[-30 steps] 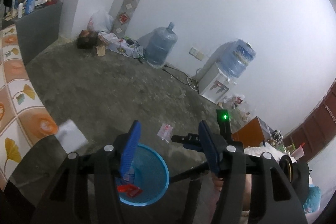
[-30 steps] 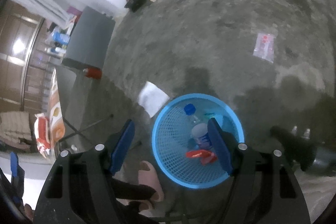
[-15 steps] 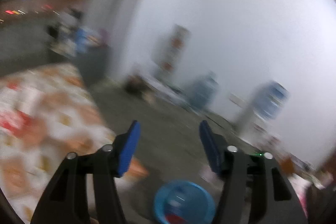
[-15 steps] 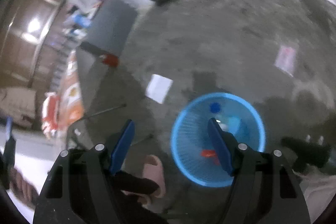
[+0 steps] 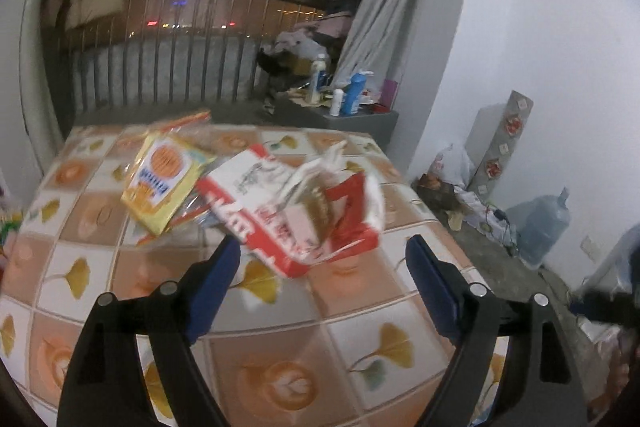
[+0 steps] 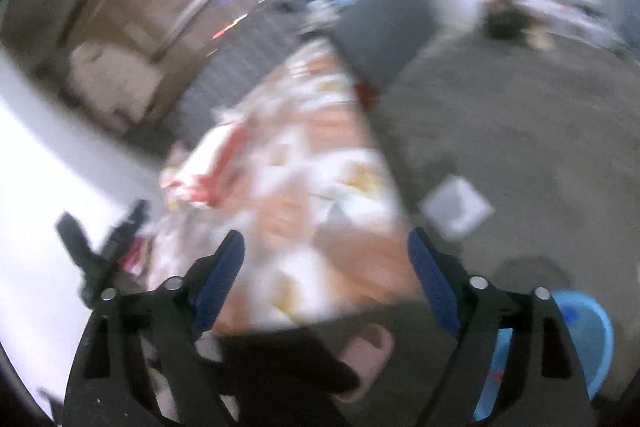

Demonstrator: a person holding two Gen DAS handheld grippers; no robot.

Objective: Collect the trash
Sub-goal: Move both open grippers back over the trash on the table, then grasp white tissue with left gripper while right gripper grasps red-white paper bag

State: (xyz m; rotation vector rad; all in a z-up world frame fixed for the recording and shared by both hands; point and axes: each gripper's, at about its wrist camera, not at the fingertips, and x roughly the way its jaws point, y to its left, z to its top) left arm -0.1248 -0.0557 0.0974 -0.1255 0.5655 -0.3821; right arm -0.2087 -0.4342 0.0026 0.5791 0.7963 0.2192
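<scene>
Both grippers, jaws spreading wider with nothing between them, face the tiled table.

Left gripper (image 5: 324,263) hangs over the table (image 5: 360,347) just short of a red-and-white wrapper (image 5: 304,211) and yellow packet (image 5: 164,183); right gripper (image 6: 326,261) sits beside the blue basket (image 6: 592,331).

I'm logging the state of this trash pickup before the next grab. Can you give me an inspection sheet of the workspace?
Surface: tiled table, leaf and flower pattern.
Job's things: red and white wrapper and yellow packet lying on the table; blue basket on the floor.
Clutter: white paper on the floor; bottles on the grey cabinet.
Grippers: left gripper and right gripper jaws opening, nothing between them.
Cables: cords by the wall.
Surroundings: water jug, balcony railing.
</scene>
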